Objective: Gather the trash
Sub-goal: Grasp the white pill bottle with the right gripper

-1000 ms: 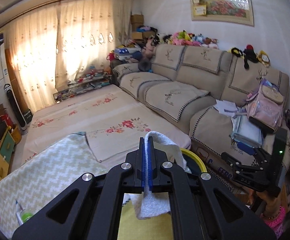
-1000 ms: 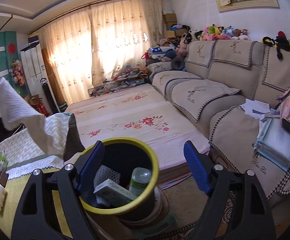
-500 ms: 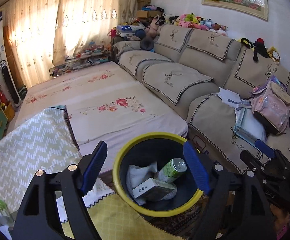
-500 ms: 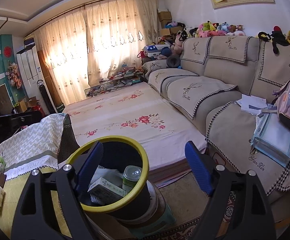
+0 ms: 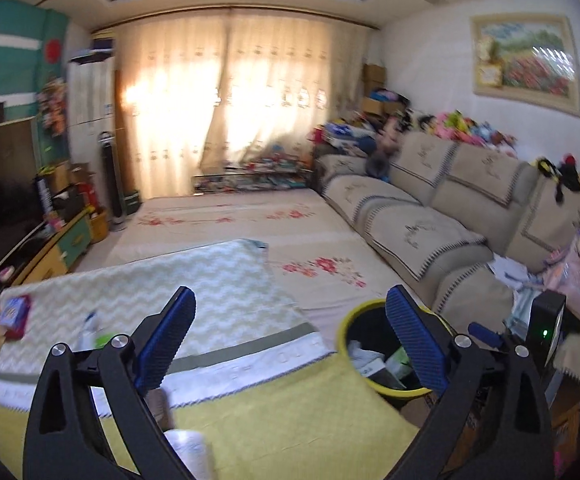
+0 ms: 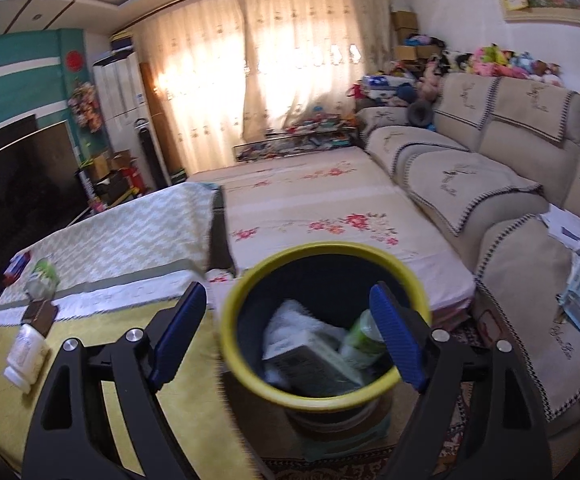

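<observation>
- While my right claw [image 6: 287, 336] hangs over it, the yellow-rimmed trash bin [image 6: 249, 376] sits directly ahead between the blue pads, which stand wide apart and touch nothing.
- Inside the bin I see a white crumpled cloth [image 6: 294, 320], a white box [image 6: 314, 356] lying across it, and a green can [image 6: 364, 338] just by my right pad.
- My left claw [image 5: 290, 338] has just been opening and now gapes wide, with nothing between its pads.
- From the left claw the same bin [image 5: 344, 332] lies ahead and to the right, partly behind its right pad.
- To the left of my right claw, on the yellow-covered counter [image 6: 193, 412], a white bottle [image 6: 25, 354] lies on its side, a small brown box [image 6: 39, 314] just beyond it, and a green-labelled bottle [image 6: 43, 276] farther on, over the zigzag cloth [image 6: 129, 236].
- A red packet [image 5: 13, 314] lies far left of my left claw, blurred.
- Beyond both claws spreads a low bed [image 6: 314, 204] with a floral sheet.
- To the right runs a beige sofa [image 6: 470, 184], with papers on its nearest seat.
- At the far end, curtains [image 6: 257, 64] glow with daylight.
- My other claw's black body shows at the right edge of the left view.
</observation>
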Available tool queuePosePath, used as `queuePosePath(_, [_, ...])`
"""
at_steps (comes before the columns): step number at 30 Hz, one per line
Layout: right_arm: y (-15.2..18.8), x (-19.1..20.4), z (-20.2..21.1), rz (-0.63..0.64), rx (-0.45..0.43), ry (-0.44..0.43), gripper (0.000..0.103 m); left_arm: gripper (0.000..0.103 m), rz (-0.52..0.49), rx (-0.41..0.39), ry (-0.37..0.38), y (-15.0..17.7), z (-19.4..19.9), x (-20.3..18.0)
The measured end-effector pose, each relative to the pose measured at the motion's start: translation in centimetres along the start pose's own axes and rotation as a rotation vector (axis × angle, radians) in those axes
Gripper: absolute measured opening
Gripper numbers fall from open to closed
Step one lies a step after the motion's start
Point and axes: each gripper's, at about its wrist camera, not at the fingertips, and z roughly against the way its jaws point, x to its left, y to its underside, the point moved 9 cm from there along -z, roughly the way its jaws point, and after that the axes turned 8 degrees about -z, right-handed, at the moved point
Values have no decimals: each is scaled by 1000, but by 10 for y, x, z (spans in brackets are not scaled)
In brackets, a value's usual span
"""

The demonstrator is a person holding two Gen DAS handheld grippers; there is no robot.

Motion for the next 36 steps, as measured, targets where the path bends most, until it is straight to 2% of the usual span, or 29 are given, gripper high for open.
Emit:
queuePosePath(5, [20, 79, 2, 89, 21, -118, 79, 98, 134, -17, -139, 33, 55, 80])
queuePosePath(11, [48, 166, 18, 139, 12, -279, 79, 98, 219, 12, -309, 90, 107, 155])
queuePosePath(14, [70, 207, 28, 164, 22, -360, 79, 98, 258, 31, -343, 114, 122, 176])
queuePosePath(18, [94, 247, 38, 217, 48, -422, 79, 98, 301, 50, -351, 141, 135, 195])
queuePosePath(20, [103, 258, 37, 246, 58, -421, 79, 98, 314, 53, -348, 147, 136, 196])
queuePosePath(24, [129, 278, 29, 275, 132, -421, 79, 98, 320, 48, -334, 154, 136, 195])
queuePosePath(34, [155, 275, 6, 301, 211, -342, 79, 98, 319, 71, -306, 157, 119, 186])
queuePosePath(36, [159, 273, 2, 315, 227, -325, 76, 98, 322, 78, -300, 158, 117, 186])
